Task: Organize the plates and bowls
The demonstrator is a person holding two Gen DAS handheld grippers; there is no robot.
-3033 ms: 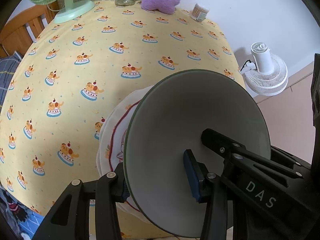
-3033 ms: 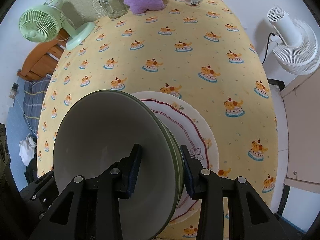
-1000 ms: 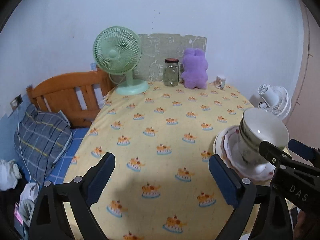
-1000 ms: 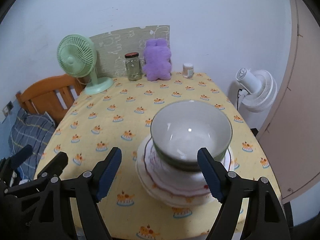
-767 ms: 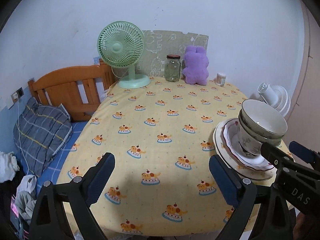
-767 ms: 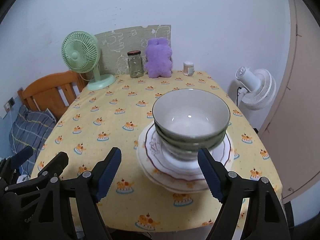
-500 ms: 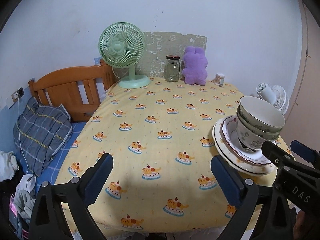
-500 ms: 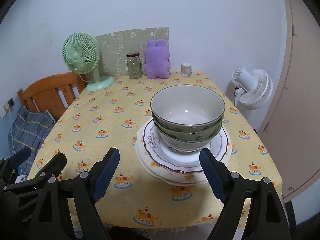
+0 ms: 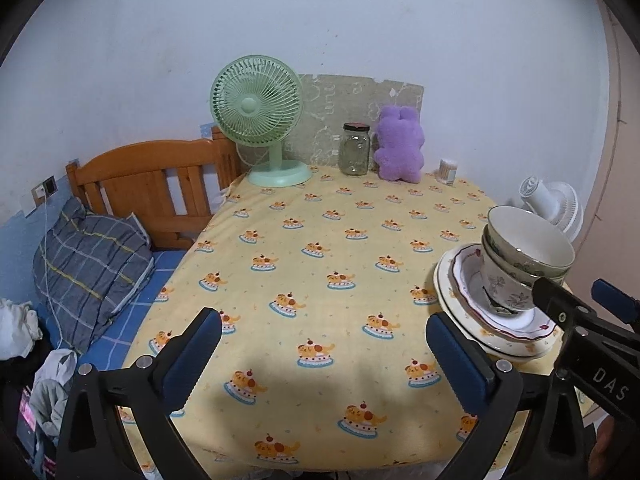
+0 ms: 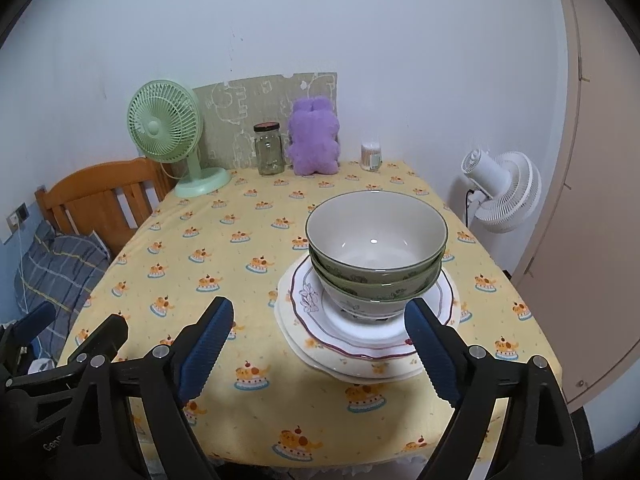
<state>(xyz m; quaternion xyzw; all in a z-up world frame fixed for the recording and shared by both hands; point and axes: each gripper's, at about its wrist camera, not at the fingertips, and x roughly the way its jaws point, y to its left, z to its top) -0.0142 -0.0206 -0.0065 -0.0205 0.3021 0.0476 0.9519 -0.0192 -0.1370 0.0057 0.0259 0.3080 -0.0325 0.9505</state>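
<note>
Two green-rimmed bowls (image 10: 376, 240) sit nested on a stack of white plates (image 10: 372, 344) near the right front of the yellow tablecloth. In the left wrist view the bowls (image 9: 524, 256) and plates (image 9: 468, 312) appear at the far right. My right gripper (image 10: 319, 306) hovers in front of the stack. Its jaws are opening, with nothing between them and no contact with the dishes. To the left of the stack, my left gripper (image 9: 320, 320) is open wide over bare tablecloth and holds nothing.
Along the table's back edge stand a green fan (image 10: 168, 136), a glass jar (image 10: 270, 154), a purple plush (image 10: 314, 140) and a small swab container (image 10: 371, 156). A white floor fan (image 10: 500, 192) and a door stand at right. A wooden bed frame (image 9: 152, 184) lies at left.
Three seconds ago both grippers gripped a bowl over the plates. That bowl now rests on the stack, and both grippers have let go, opened and drawn back toward the table's front.
</note>
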